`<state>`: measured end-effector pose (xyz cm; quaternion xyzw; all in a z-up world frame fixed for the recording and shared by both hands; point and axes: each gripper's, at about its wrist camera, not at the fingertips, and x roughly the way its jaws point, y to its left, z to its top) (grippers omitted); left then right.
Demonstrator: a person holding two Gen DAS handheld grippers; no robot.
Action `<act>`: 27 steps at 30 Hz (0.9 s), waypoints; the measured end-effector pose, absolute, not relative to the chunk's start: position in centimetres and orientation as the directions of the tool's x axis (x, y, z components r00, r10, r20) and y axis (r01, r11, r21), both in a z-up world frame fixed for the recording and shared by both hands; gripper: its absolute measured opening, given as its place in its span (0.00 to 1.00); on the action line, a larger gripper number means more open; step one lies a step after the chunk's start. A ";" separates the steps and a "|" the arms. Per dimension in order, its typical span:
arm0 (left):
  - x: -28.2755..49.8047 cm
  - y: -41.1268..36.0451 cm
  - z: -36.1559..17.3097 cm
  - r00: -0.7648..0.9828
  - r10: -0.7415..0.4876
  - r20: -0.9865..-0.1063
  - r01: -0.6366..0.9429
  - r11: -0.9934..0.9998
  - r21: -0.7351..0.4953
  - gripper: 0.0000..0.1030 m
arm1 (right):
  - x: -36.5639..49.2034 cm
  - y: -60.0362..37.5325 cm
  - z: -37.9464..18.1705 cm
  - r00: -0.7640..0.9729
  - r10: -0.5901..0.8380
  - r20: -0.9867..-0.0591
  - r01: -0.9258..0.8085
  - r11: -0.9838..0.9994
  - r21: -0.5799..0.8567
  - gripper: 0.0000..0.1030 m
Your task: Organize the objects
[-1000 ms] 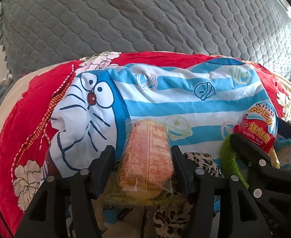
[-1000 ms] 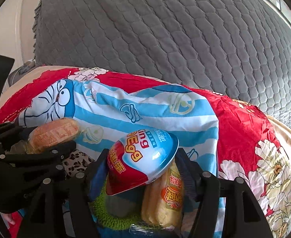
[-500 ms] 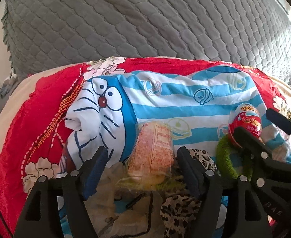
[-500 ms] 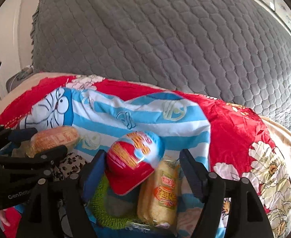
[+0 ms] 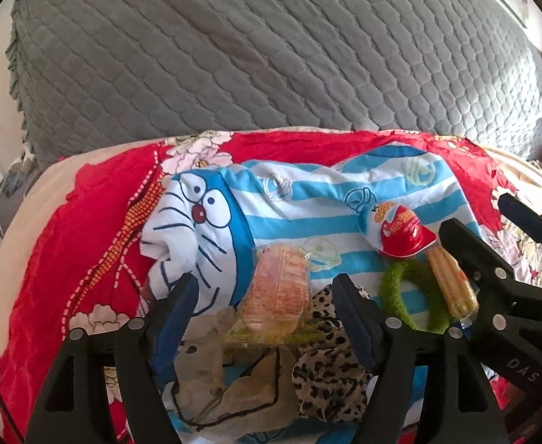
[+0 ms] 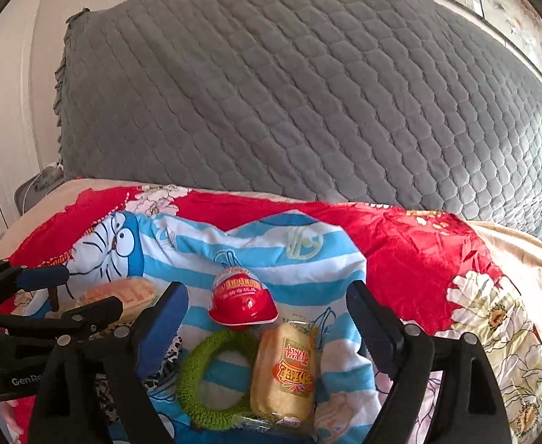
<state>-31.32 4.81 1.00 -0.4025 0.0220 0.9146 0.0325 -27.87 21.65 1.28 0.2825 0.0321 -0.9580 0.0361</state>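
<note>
leopard-print cloth (image 5: 326, 381) half hidden behind left gripper (image 5: 267, 292).

Toy egg (image 6: 242, 301): glossy plastic. Snack wrapper (image 6: 285, 373): clear, shiny film. Green ring (image 6: 211, 377): fuzzy knit; headboard cover (image 6: 307, 92): matt quilted cloth.

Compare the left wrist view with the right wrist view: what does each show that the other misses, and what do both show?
Left wrist only: most of the leopard cloth and the beige cloth beside it.
Right wrist only: the framed pictures above the grey cover, and the cake's printed label.
Both: the egg, green ring, wrapped bread and striped cloth.
</note>
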 end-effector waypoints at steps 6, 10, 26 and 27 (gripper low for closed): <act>-30.4 4.3 2.1 -0.674 0.047 -0.737 -0.072 -0.997 0.002 0.74 | -26.7 21.7 2.2 -0.856 -0.045 -0.515 0.079 -0.996 -0.045 0.87; -29.3 4.2 3.1 -0.678 0.042 -0.734 -0.074 -0.997 0.011 0.74 | -25.4 21.6 3.1 -0.867 -0.042 -0.496 0.070 -0.997 -0.038 0.88; -22.7 4.1 7.7 -0.719 0.067 -0.691 -0.062 -0.998 -0.032 0.75 | -20.1 22.9 7.7 -0.849 -0.031 -0.528 0.056 -0.998 -0.032 0.93; -22.3 4.1 8.0 -0.723 0.067 -0.688 -0.061 -0.998 -0.033 0.75 | -19.8 23.0 8.2 -0.849 -0.028 -0.527 0.057 -0.998 -0.039 0.93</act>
